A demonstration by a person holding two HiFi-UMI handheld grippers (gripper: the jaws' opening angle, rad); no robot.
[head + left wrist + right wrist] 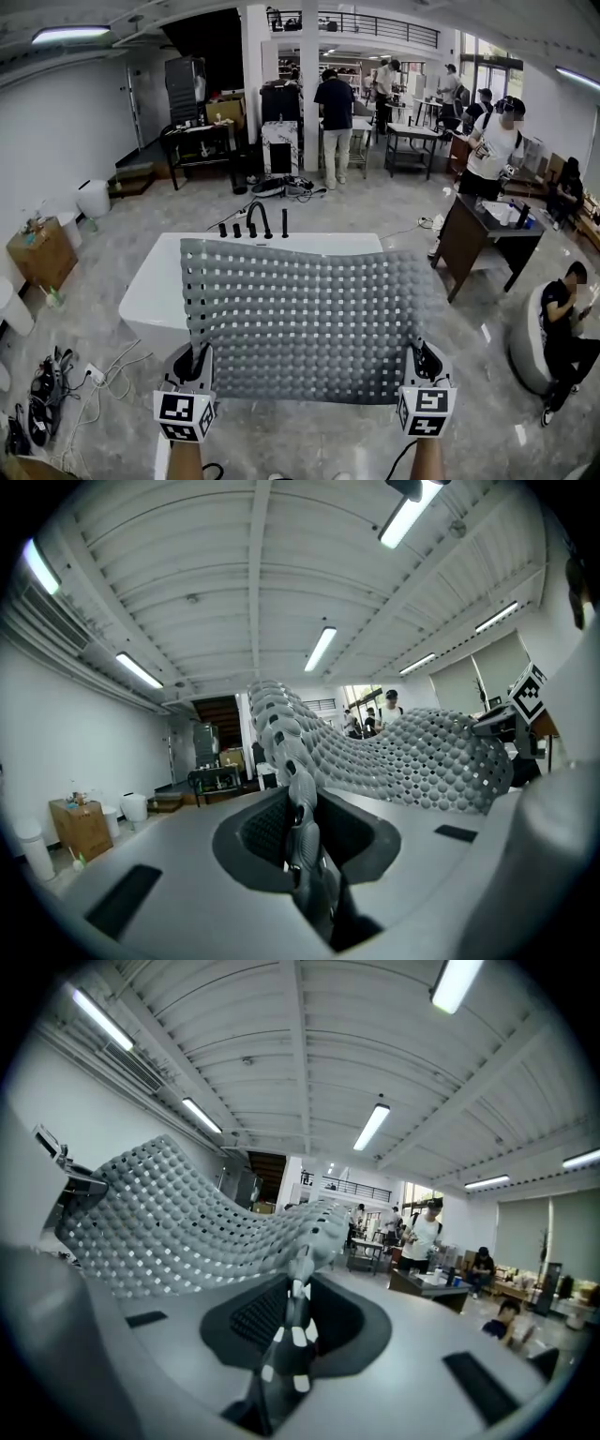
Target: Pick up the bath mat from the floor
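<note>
The grey perforated bath mat (309, 319) hangs spread flat in the air over the white bathtub (155, 291). My left gripper (194, 367) is shut on the mat's near left corner, and my right gripper (420, 366) is shut on its near right corner. In the left gripper view the bath mat (394, 757) edge runs pinched between the jaws of the left gripper (300, 832) and stretches off to the right. The right gripper view has the bath mat (178, 1222) squeezed in the right gripper (295, 1307) and sweeping away to the left.
Black taps (255, 223) stand on the tub's far rim. A dark desk (483, 239) is to the right, a seated person (567, 328) beyond it. Cables (42, 394) lie on the floor at left. Several people (334, 112) stand by tables at the back.
</note>
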